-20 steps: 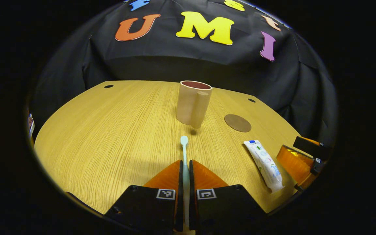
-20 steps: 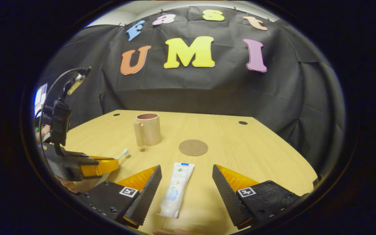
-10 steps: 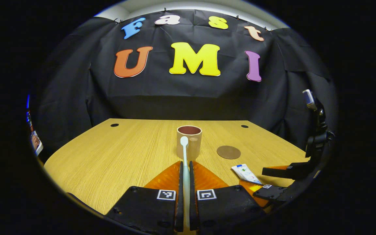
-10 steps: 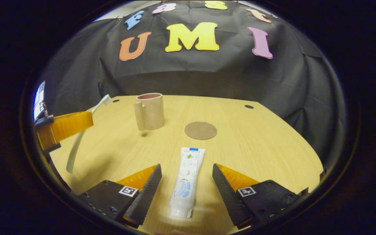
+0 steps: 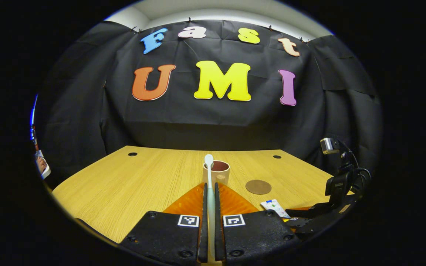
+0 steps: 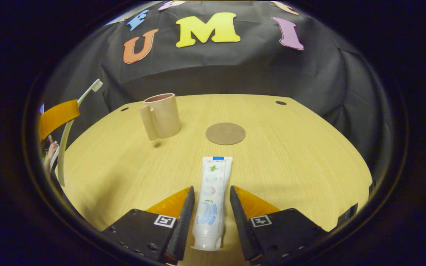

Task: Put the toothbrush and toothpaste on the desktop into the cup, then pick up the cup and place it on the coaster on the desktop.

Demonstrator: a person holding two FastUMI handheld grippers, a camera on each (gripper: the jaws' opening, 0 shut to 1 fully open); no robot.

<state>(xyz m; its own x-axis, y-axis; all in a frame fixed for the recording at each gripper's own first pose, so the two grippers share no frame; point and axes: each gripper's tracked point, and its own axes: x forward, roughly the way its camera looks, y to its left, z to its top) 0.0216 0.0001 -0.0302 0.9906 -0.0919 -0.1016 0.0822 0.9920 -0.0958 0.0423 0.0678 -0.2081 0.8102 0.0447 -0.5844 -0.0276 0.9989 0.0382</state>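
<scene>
My left gripper [image 5: 209,183] is shut on the pale toothbrush [image 5: 209,173] and holds it in the air, its head in line with the beige cup [image 5: 218,173] farther off. In the right gripper view the toothbrush [image 6: 67,127] hangs tilted at the far left, left of the cup [image 6: 161,115], whose handle faces me. The white toothpaste [image 6: 210,199] lies flat on the table. My right gripper [image 6: 212,187] is open but narrow around it, one finger on each side, a small gap on the left. The round brown coaster [image 6: 225,133] lies beyond the tube, right of the cup.
The wooden table [image 6: 290,147] has small dark holes near its far corners [image 6: 280,102]. In the left gripper view the right gripper [image 5: 301,218] sits low at the right over the toothpaste [image 5: 274,207], with the coaster [image 5: 258,187] beyond it.
My left gripper has risen with the toothbrush and levelled out. My right gripper has moved forward over the toothpaste, and its fingers have drawn in from wide apart to close beside the tube.
</scene>
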